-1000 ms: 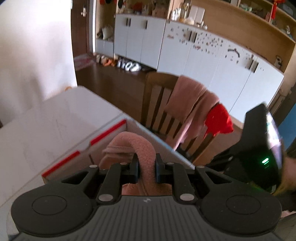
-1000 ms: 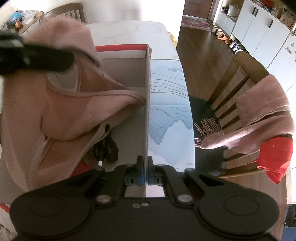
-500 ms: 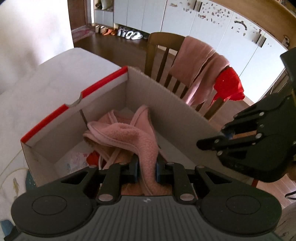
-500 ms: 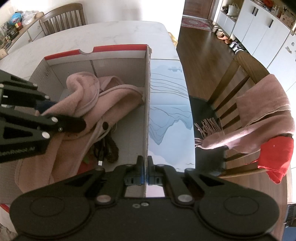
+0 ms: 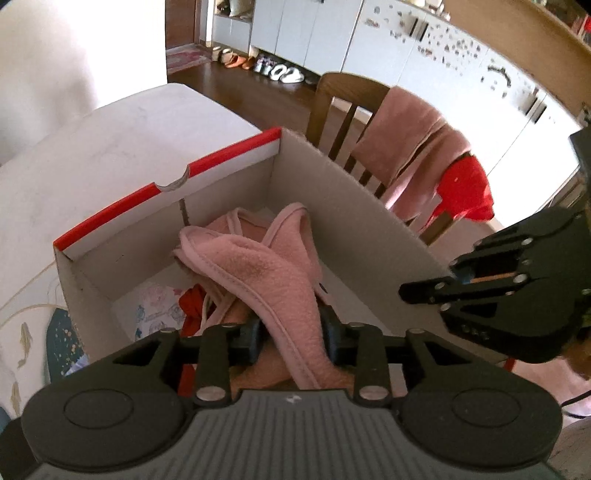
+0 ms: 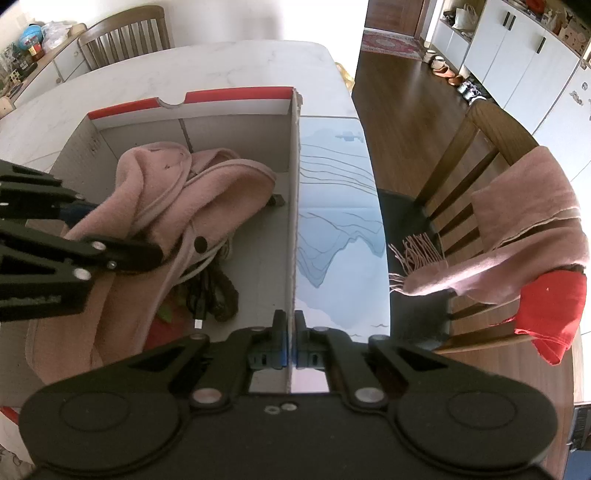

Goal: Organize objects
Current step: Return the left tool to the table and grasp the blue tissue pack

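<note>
Pink fleece garment [image 5: 266,273] lies in the cardboard box [image 5: 354,221], a fold between the left gripper [image 5: 291,338] as its jaws open. Right gripper [image 6: 290,341] pinches the box's side wall.

This is a lived-in home dining area. A marble-topped counter [image 6: 229,66] stands on a wooden floor [image 6: 406,96], with wooden chairs [image 6: 461,177] around it, one draped with a pink scarf [image 6: 524,214]. White cupboards [image 5: 332,33] line the wall, with shoes [image 5: 273,68] set below them.
</note>
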`<control>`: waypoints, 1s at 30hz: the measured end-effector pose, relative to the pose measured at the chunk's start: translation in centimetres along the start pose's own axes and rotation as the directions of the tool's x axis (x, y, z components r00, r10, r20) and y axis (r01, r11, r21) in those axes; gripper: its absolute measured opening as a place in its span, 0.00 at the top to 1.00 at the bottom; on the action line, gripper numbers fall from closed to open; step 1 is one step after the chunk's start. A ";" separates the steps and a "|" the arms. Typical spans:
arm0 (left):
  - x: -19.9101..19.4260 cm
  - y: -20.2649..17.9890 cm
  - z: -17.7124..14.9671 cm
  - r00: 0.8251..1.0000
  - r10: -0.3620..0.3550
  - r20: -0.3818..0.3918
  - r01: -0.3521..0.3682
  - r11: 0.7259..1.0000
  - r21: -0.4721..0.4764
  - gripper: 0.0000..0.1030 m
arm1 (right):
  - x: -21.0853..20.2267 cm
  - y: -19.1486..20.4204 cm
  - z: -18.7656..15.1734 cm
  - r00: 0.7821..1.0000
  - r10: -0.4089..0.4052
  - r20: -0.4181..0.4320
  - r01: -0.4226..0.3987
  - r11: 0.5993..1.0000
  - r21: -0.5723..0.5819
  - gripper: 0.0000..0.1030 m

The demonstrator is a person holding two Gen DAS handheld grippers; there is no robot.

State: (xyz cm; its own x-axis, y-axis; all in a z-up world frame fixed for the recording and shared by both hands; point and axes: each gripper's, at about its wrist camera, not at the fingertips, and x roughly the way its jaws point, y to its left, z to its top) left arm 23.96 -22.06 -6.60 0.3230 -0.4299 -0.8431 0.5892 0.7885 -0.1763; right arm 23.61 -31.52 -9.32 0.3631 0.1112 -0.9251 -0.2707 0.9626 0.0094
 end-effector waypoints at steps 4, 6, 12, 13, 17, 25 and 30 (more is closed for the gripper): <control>-1.3 0.0 -0.2 0.999 0.002 0.043 -0.002 1.000 -0.015 0.31 | 0.2 0.1 -0.1 1.000 0.001 -0.003 -0.001 1.000 0.001 0.99; -2.1 0.2 -0.3 0.998 -0.004 0.057 0.006 1.000 -0.031 0.31 | 0.2 0.1 -0.1 1.000 0.001 -0.004 -0.001 1.000 0.002 0.98; -5.1 0.9 -0.6 0.991 -0.003 0.133 0.015 0.996 -0.086 0.31 | 0.2 -0.1 -0.1 1.000 0.004 -0.006 -0.004 1.000 0.003 0.98; -5.6 1.0 -0.6 0.990 0.005 0.144 0.008 0.996 -0.089 0.31 | 0.2 -0.1 -0.1 1.000 0.003 -0.005 -0.003 1.000 0.005 0.98; -7.6 2.0 -1.2 0.981 0.034 0.189 -0.011 0.993 -0.120 0.27 | 0.1 0.0 -0.3 1.000 0.000 0.004 0.000 1.000 0.009 0.99; -10.6 5.8 -3.6 0.965 0.154 0.214 -0.113 0.975 -0.191 0.16 | 0.0 -0.3 -0.2 1.000 -0.008 0.006 0.008 1.000 0.025 0.99; -10.8 8.9 -5.7 0.953 0.243 0.181 -0.197 0.950 -0.241 0.12 | 0.0 -0.9 -0.2 1.000 -0.012 0.000 0.012 0.999 0.035 0.99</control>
State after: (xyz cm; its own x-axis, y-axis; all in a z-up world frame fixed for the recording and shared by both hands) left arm 21.49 -7.95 -1.97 0.5848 -0.2976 -0.7546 0.3181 0.9399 -0.1242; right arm 23.62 -32.40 -9.38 0.3667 0.0995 -0.9250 -0.2351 0.9719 0.0113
